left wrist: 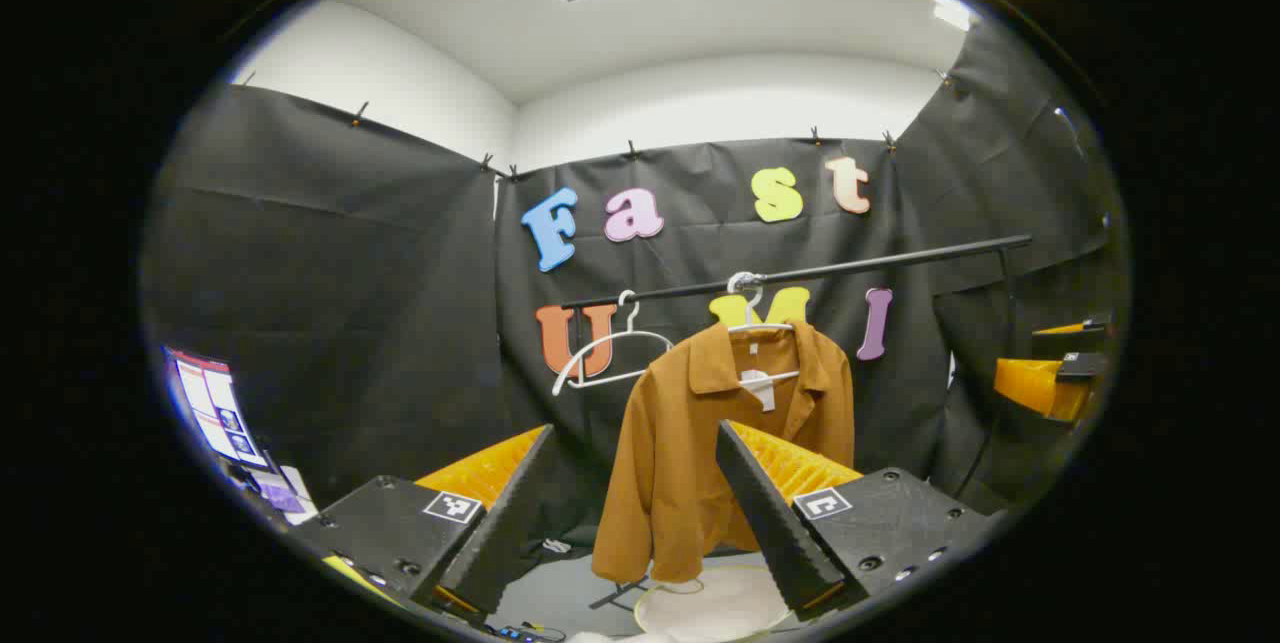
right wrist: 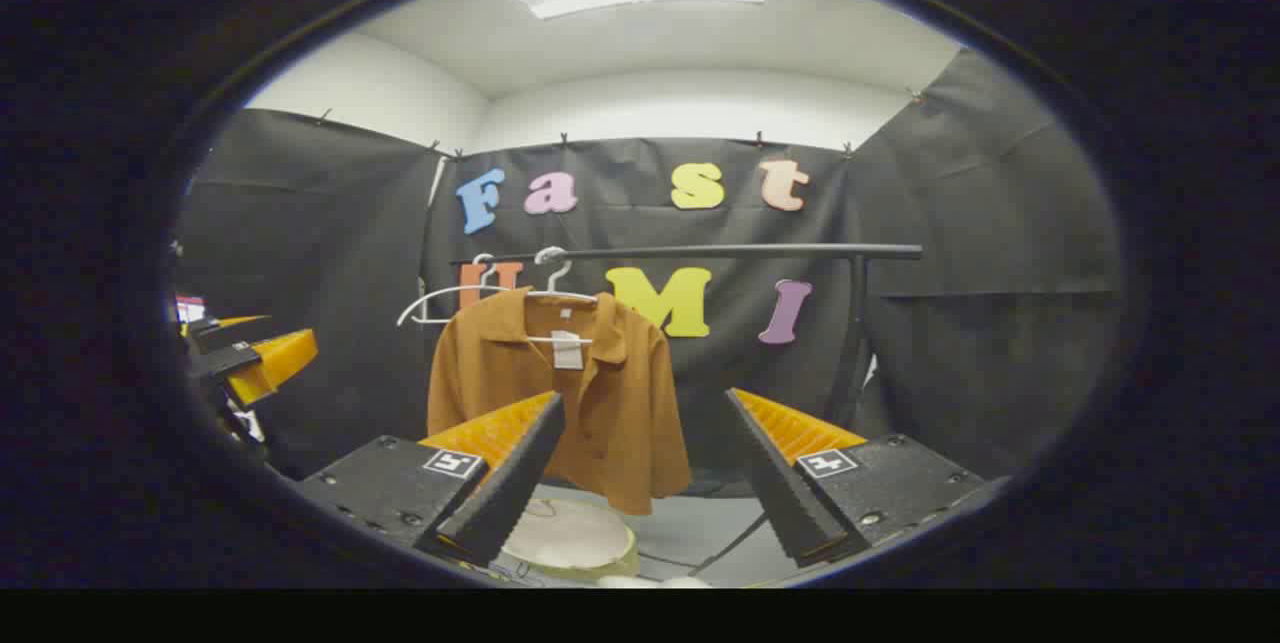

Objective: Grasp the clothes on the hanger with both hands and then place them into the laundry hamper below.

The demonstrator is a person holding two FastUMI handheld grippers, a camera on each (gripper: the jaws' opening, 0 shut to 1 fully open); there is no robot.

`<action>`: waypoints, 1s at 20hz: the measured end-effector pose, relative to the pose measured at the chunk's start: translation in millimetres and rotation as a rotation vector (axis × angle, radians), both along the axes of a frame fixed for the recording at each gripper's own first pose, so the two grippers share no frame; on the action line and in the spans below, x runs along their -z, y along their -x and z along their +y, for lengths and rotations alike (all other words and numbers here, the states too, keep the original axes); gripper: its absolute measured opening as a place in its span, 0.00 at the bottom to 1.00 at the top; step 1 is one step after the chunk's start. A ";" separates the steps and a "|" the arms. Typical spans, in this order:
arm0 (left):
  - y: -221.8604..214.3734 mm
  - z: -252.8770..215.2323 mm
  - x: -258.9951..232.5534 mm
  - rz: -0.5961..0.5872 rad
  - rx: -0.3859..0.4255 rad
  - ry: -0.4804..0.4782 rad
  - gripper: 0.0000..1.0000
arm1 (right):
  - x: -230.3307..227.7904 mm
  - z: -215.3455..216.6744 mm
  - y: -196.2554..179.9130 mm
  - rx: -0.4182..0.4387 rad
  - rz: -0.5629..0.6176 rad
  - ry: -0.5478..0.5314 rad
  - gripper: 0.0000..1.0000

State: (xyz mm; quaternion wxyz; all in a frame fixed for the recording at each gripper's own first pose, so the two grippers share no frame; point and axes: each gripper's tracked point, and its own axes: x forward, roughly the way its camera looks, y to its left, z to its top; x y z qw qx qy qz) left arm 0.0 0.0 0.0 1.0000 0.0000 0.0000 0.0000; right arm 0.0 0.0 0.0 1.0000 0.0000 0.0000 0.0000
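Black-draped booth, brown shirt (left wrist: pixel 700 443) on rail (left wrist: pixel 800 273) beside spare hanger (left wrist: pixel 610 353), both grippers released.

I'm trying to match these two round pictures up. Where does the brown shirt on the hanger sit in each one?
Left gripper view: the brown shirt hangs just right of centre, its lower part partly behind a finger of the left gripper.
Right gripper view: the shirt hangs left of centre, above the left finger of the right gripper.
Shared landmark: the black clothes rail that holds its hanger.
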 end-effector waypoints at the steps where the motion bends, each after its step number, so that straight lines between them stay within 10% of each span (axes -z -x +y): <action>1: 1.3 2.7 -0.8 -0.003 0.000 0.002 0.99 | -0.3 -0.1 2.8 0.005 -0.003 0.002 0.99; 20: 8.5 9.6 1.8 -0.029 0.062 0.013 0.98 | 14.8 17.6 5.8 0.018 0.019 0.031 0.99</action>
